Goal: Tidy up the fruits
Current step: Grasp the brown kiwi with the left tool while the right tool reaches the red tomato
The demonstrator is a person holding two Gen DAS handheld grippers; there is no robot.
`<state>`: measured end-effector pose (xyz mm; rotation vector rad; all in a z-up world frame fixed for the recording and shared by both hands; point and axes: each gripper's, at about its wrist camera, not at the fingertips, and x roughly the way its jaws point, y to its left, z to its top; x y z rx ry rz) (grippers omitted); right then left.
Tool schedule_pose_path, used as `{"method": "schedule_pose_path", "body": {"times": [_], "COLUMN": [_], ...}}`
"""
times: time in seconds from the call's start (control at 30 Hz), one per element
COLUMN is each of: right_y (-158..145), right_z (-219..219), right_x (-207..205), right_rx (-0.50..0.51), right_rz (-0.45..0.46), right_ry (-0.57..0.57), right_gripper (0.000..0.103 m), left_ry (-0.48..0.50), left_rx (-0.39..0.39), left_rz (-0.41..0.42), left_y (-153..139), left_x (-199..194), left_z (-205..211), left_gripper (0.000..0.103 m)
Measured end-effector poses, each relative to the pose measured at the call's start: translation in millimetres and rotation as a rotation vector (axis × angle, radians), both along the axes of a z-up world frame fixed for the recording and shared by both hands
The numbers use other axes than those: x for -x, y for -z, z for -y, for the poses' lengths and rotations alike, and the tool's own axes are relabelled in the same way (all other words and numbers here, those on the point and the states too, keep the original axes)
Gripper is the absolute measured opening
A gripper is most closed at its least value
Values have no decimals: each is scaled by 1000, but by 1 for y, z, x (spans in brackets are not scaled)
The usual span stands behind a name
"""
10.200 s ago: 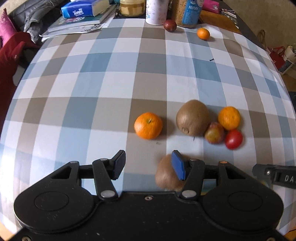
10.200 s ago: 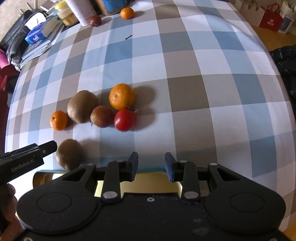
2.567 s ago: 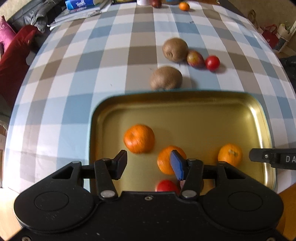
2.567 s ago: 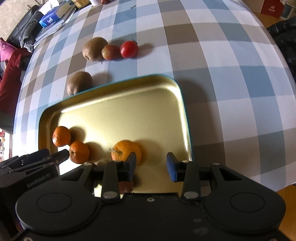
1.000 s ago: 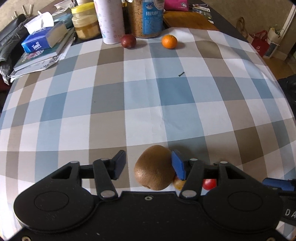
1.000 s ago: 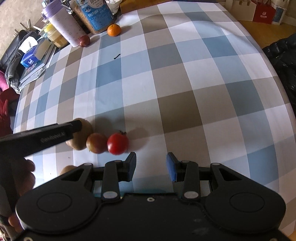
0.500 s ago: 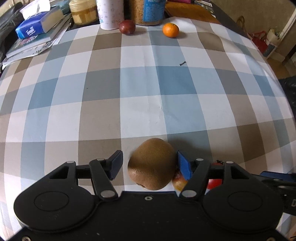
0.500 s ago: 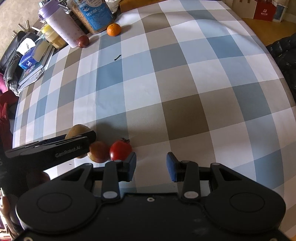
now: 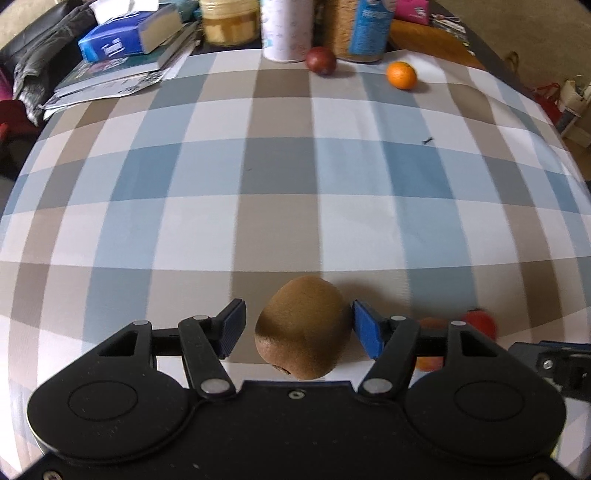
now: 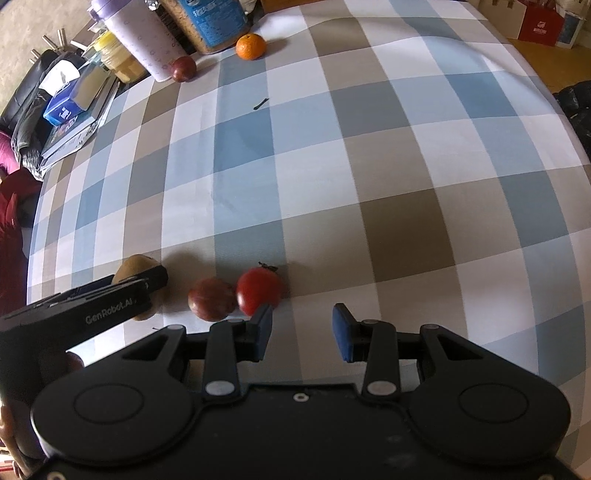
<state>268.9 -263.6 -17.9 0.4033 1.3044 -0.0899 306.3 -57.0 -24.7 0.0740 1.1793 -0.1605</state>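
Note:
A brown kiwi (image 9: 303, 326) lies on the checked tablecloth between the fingers of my left gripper (image 9: 298, 329). The jaws stand open around it: the right pad (image 9: 364, 332) is at its skin, while the left pad stands clear. Just right of it sit a reddish-brown fruit (image 9: 430, 325) and a red tomato (image 9: 480, 325), partly hidden by the finger. In the right wrist view, my right gripper (image 10: 303, 332) is open and holds nothing. The tomato (image 10: 258, 291) lies just ahead of its left finger, with the reddish-brown fruit (image 10: 211, 299) beside it. The kiwi (image 10: 135, 271) is half hidden by the left gripper's body.
At the table's far edge lie a mandarin (image 9: 401, 75) and a dark plum (image 9: 321, 61), in front of a white canister (image 9: 286, 29) and a cereal jar (image 9: 365, 29). Books and a tissue pack (image 9: 129, 48) lie far left. Bags stand on the floor to the right.
The left jaws have widened and moved forward, so the kiwi now sits between them. The right gripper has come closer to the tomato. The tray seen earlier is out of view.

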Motion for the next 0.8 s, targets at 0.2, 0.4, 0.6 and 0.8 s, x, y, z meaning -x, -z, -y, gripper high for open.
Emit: {"method": "schedule_pose_path", "body": {"times": [0.2, 0.4, 0.6, 0.8], "right_y": [0, 1, 6, 10], "right_z": [-8, -16, -21, -26], "right_x": [-5, -12, -21, -27], "right_rx": [2, 12, 15, 0], "right_rz": [-7, -9, -23, -24], "right_ry": [-11, -20, -20, -25], "right_gripper": [40, 40, 40, 40], "left_ry": [-32, -62, -55, -51], "left_rx": [-17, -27, -31, -30], "left_rz": [2, 4, 21, 30], "left_y": [6, 14, 14, 14], "left_x": [1, 4, 6, 5], "left_z": [-18, -34, -36, -39], "left_gripper": [68, 72, 72, 77]}}
